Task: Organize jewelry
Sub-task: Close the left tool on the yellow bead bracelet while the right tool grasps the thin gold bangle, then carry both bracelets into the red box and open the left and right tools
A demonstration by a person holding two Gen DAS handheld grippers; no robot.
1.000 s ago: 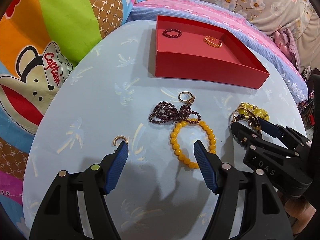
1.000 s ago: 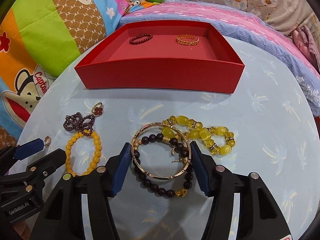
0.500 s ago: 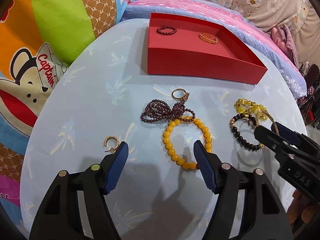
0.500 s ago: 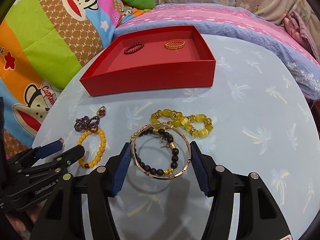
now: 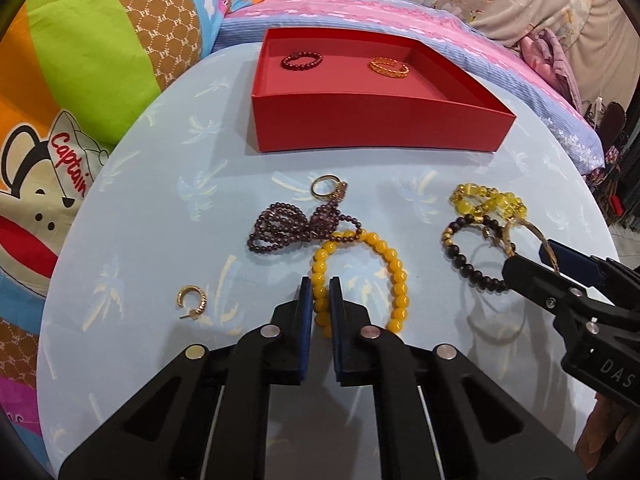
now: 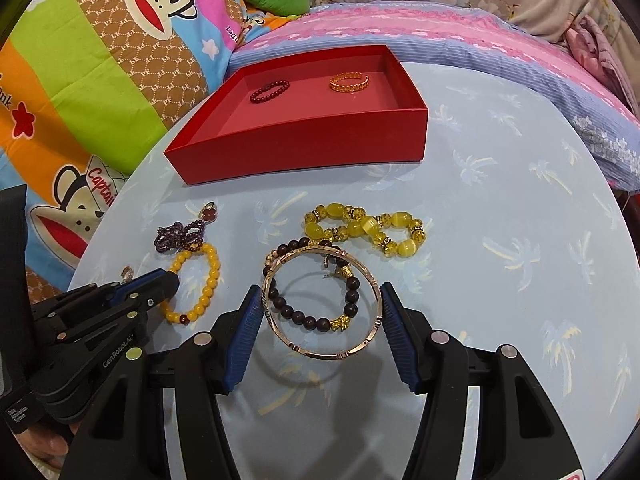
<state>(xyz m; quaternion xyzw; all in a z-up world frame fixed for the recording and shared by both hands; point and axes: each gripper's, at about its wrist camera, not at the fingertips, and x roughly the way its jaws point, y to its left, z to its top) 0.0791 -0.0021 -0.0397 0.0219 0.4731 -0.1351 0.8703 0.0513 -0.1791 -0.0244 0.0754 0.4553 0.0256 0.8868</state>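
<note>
While the left gripper (image 5: 320, 312) pinches the yellow bracelet (image 5: 394, 272), the right gripper's (image 6: 322, 320) fingers (image 6: 244, 320) clamp the bangle (image 6: 360, 346), lifted off the counter (image 6: 520, 200).

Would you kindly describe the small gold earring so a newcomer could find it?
Start at the red box on the blue table. Come toward the camera, left of the yellow bead bracelet: the gold earring lies alone, an open C-shaped hoop with a post.
</note>
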